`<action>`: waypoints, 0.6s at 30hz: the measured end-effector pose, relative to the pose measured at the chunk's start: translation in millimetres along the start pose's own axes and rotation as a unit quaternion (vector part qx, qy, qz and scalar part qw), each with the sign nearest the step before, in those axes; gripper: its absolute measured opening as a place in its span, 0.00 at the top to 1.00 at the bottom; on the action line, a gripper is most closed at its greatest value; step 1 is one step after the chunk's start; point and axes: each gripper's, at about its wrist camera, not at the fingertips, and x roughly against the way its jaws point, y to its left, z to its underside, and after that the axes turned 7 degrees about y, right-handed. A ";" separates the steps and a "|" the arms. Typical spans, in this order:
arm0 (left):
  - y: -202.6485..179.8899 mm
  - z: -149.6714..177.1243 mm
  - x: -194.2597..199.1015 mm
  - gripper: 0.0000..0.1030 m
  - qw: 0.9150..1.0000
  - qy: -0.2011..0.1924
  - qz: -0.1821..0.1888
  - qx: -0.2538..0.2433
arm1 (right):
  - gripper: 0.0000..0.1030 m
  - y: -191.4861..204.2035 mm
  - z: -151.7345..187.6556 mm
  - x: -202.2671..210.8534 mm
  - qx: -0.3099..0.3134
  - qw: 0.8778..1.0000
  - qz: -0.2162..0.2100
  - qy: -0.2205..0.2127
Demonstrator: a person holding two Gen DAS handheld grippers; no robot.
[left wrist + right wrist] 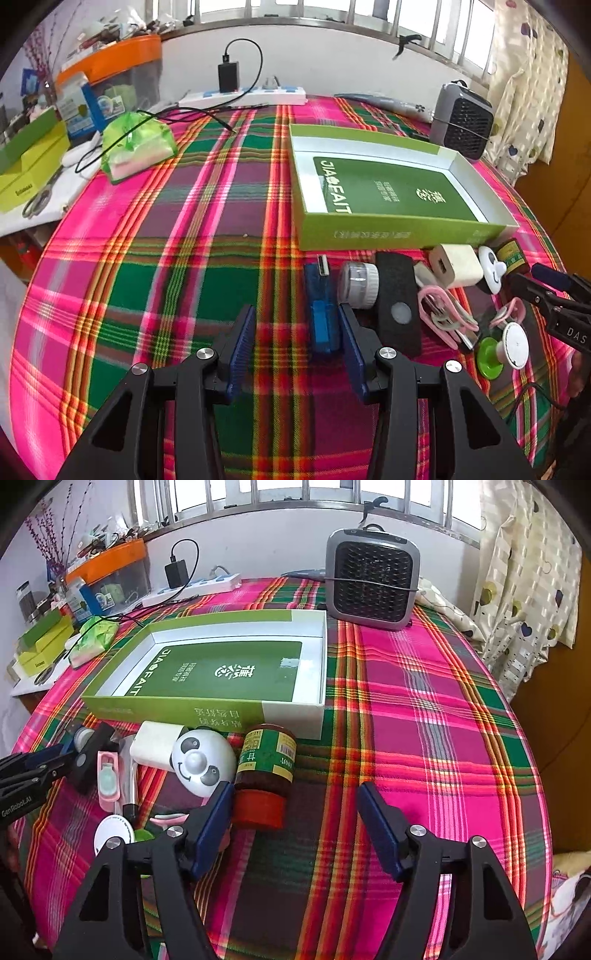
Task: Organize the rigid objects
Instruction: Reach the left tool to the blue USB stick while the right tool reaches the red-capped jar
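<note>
Plaid cloth (pixel 424 709) in pink, green and red covers the table, a barred window behind. At centre lies an open green box (pixel 406 230), and below it a row of small things — blue USB stick (pixel 323 314), white charger cube (pixel 456 266), panda toy (pixel 203 762), brown jar (pixel 267 771). Left gripper (pixel 297 325), lower centre, spread wide and empty, its right pad beside the stick. Right gripper (pixel 295 799), lower centre of its view, also gapes — nothing between, left pad near the jar.
</note>
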 end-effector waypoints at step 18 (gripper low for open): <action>-3.3 -8.3 -5.7 0.74 1.000 -0.006 0.000 -0.014 | 0.63 2.1 -5.9 -9.8 0.000 1.000 0.001 0.007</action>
